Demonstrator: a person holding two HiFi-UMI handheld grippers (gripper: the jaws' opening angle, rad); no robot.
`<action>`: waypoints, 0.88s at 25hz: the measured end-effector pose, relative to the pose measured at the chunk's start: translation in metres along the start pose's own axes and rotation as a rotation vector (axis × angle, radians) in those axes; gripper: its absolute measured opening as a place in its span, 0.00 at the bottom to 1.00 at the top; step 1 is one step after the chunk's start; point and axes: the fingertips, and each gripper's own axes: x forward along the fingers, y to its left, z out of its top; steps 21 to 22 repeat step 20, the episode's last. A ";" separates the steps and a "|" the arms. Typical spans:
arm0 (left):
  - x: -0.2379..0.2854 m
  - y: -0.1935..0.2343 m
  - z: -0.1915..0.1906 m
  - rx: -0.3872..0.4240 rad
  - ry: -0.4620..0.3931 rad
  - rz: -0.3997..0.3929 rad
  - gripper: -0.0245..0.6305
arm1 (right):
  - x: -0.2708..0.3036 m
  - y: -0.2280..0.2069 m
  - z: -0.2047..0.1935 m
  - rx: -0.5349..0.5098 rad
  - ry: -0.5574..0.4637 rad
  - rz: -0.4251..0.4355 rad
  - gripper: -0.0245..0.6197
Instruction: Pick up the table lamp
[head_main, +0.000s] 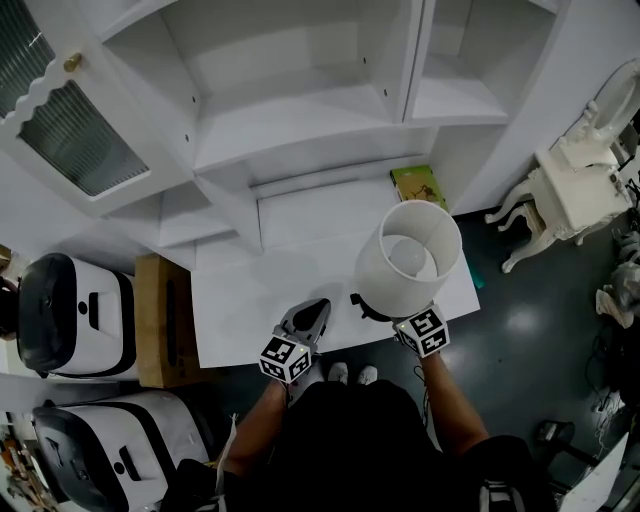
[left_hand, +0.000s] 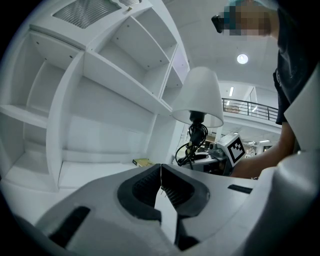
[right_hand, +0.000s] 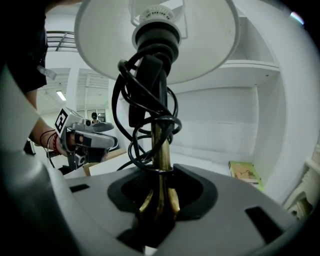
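Note:
The table lamp has a white drum shade (head_main: 408, 262) and a brass stem (right_hand: 160, 150) with a black cord (right_hand: 135, 115) wound round it. My right gripper (head_main: 392, 313) is shut on the stem low down and holds the lamp upright, just above the white table (head_main: 250, 300). In the right gripper view the stem stands between the jaws (right_hand: 159, 200). My left gripper (head_main: 316, 308) is shut with nothing in it, to the left of the lamp over the table's front part. From the left gripper view (left_hand: 160, 181) the lamp (left_hand: 197, 97) hangs off to the right.
A white shelf unit (head_main: 300, 110) rises behind the table. A green book (head_main: 420, 185) lies at the table's back right. A white ornate chair (head_main: 570, 190) stands to the right. A wooden box (head_main: 160, 320) and white-and-black machines (head_main: 75, 315) are on the left.

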 end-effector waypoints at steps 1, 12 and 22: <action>0.000 -0.001 0.000 0.001 0.000 0.000 0.07 | -0.001 0.001 0.000 0.003 -0.003 0.001 0.25; -0.009 -0.006 0.000 0.009 -0.007 0.007 0.07 | -0.007 0.013 0.005 -0.011 -0.009 0.027 0.25; -0.012 -0.001 -0.004 0.006 0.002 0.013 0.07 | -0.004 0.016 0.002 -0.027 -0.006 0.039 0.25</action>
